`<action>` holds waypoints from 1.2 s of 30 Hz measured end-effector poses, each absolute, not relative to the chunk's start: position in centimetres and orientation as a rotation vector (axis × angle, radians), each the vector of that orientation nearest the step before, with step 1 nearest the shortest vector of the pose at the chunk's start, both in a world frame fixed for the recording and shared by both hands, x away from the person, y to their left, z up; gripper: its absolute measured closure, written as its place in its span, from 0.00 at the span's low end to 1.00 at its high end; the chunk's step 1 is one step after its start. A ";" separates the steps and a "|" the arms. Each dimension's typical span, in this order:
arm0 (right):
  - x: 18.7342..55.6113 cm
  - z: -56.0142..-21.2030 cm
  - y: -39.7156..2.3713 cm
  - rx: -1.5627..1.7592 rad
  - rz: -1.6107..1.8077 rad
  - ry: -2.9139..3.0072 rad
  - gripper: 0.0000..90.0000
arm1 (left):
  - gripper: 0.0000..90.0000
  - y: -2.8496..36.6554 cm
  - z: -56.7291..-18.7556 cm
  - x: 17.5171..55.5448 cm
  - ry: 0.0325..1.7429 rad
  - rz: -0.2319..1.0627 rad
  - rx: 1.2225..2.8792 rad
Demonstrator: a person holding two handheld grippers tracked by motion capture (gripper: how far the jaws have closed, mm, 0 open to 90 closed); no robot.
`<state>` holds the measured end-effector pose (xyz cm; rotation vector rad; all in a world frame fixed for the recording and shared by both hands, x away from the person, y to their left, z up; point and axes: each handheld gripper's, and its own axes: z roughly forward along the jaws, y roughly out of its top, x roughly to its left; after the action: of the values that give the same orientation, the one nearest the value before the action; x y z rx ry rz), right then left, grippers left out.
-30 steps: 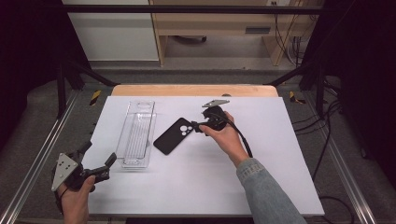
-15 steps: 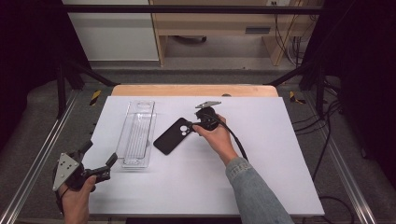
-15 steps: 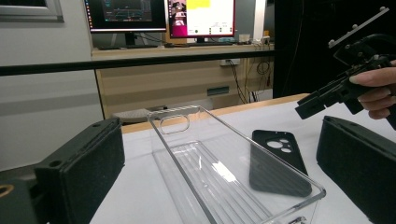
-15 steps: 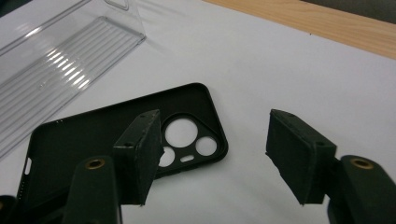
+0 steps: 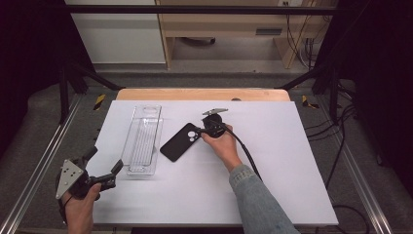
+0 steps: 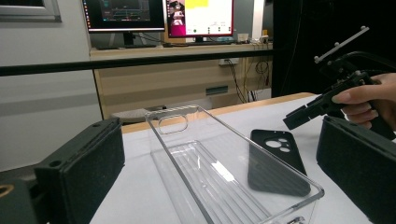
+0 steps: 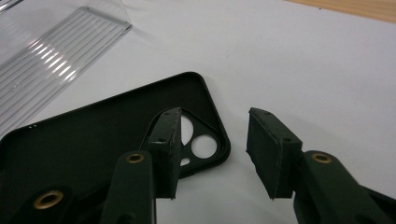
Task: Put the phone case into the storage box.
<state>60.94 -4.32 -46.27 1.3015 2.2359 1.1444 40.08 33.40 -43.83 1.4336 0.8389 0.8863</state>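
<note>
**Closing in on the phone case, right jaws straddling its corner**

Right gripper (image 5: pixel 198 132) has come forward and left across the white table (image 5: pixel 272 185) over the last second; a second ago it sat off the case's upper right end, now its tips are at that end. My right hand (image 5: pixel 221 142) wraps the grip, cable trailing back along the sleeve.

Right gripper view: jaws spread, nothing pinched. One jaw sits over the camera-cutout corner of the black phone case (image 7: pixel 102 140), the other over bare table just beside the case's edge. Cannot tell whether the pads touch the case.

Phone case (image 5: pixel 179 142) lies flat, hollow side up, tilted diagonally, mid-table, just right of the clear plastic tray (image 5: pixel 142 139). Same place and angle as in both earlier frames.

Tray is long, ribbed on the floor, with a handle slot at its far end. Unmoved.

Left gripper (image 5: pixel 104 170) holds low at the near left corner of the table, in my left hand (image 5: pixel 80 204), same spot as before. Jaws wide apart, empty, framing the tray's near end (image 6: pixel 224 186) in the left gripper view.
</note>
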 end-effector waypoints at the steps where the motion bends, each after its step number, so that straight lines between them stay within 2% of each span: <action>1: 61.0 -46.4 -4.3 1.308 1.143 2.234 0.65 | 0.01 33.4 -43.8 40.1 0.839 0.887 1.433; 7: 61.4 -47.3 -4.1 1.327 1.144 2.233 0.71 | 0.01 33.4 -43.8 40.1 0.840 0.886 1.432; 36: 61.7 -48.2 -3.9 1.315 1.109 2.238 0.78 | 0.01 33.2 -43.8 40.2 0.832 0.880 1.442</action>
<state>61.74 -3.88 -48.17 1.3155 2.2384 1.1090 40.16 33.16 -43.83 1.4419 0.8322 0.8804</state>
